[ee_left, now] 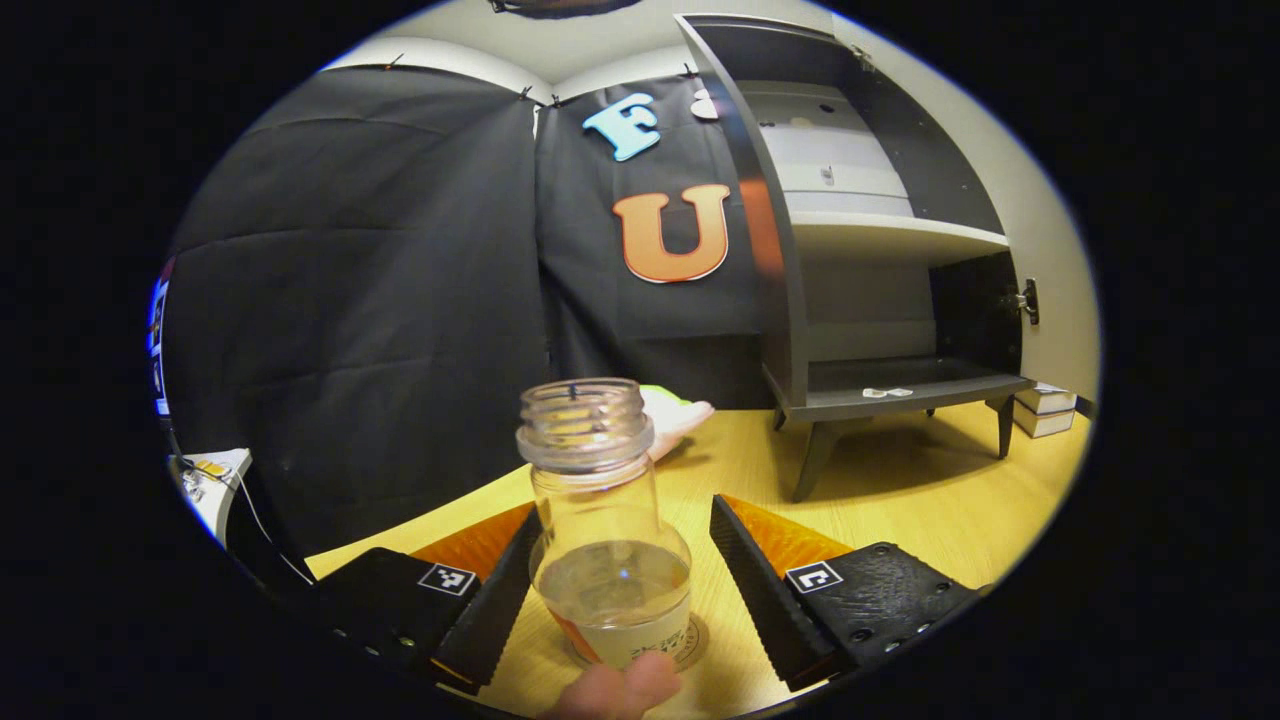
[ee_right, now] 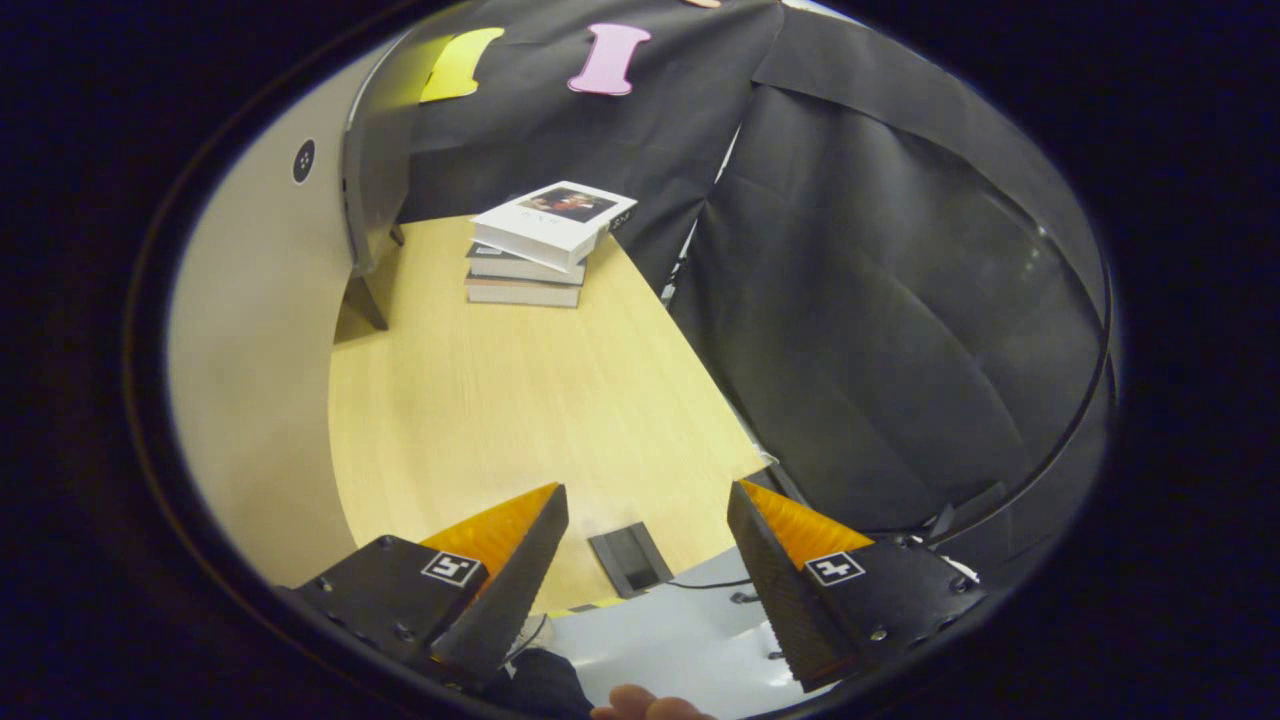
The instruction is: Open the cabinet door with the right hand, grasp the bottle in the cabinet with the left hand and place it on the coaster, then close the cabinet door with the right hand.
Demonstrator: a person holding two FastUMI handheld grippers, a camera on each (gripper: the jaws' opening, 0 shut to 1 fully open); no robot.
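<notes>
In the left gripper view the bottle point(ee_left: 608, 530) stands upright on the table point(ee_left: 900, 500), capless, a little clear liquid in its lower part. Its base rests on the coaster point(ee_left: 690, 645), of which only a rim shows at the bottle's foot. The left gripper point(ee_left: 620, 575) has its fingers spread on either side of the bottle; there is a clear gap on the right, while on the left the finger lies close to the glass and I cannot be sure whether it touches. A fingertip point(ee_left: 625, 685) pokes in at the bottom edge.

Behind the bottle lies a pale cloth point(ee_left: 675, 415), mostly hidden by the bottle's neck. Farther right stands the cabinet point(ee_left: 800, 300) on short legs, open, its shelves bare but for a few small white bits on the bottom board (too small to make out). Its hinge point(ee_left: 1028, 300) shows on the right wall. Books point(ee_left: 1045, 408) sit just beyond its right leg, cut off by the edge.

In the right gripper view the right gripper point(ee_right: 640, 560) hangs open over the table's near edge, holding nothing. To its left rises the door point(ee_right: 260, 350), a pale panel that blocks everything behind it. A stack of three books lies near the far corner, beside the cabinet's leg. A small dark plate point(ee_right: 630, 558) sits at the table's edge between the fingers.
</notes>
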